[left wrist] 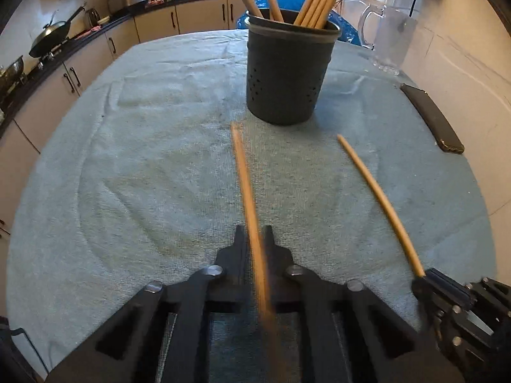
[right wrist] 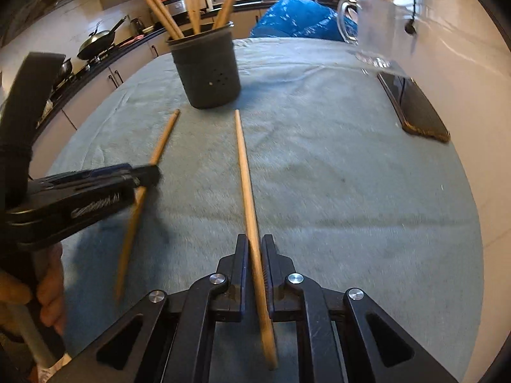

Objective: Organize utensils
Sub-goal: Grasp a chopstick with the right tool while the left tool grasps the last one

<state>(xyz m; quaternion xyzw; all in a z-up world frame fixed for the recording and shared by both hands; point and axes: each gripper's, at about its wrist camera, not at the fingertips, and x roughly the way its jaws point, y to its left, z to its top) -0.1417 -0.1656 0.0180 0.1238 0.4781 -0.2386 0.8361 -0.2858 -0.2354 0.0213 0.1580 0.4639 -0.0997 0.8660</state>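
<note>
The tabletop (left wrist: 127, 159), spread with a pale grey-green terry cloth, fills both views; dark-topped kitchen counters with beige cabinets run beyond its left edge, a wok (left wrist: 51, 36) standing on them. Only the right wrist view shows the person's hand (right wrist: 48, 290) gripping the left tool's handle. Toward the far edge stands a dark grey perforated cylindrical utensil holder (left wrist: 287, 73), filled with long wooden utensils. A clear glass jug (left wrist: 388, 41) sits at the far right corner, a black phone (left wrist: 431, 118) along the right edge. The left tongs (left wrist: 254, 239) are clamped on one slim pale wooden chopstick (left wrist: 242, 166); the right tongs (right wrist: 255, 249) are clamped on a second wooden chopstick (right wrist: 244, 166). Both sticks point toward the holder.
</note>
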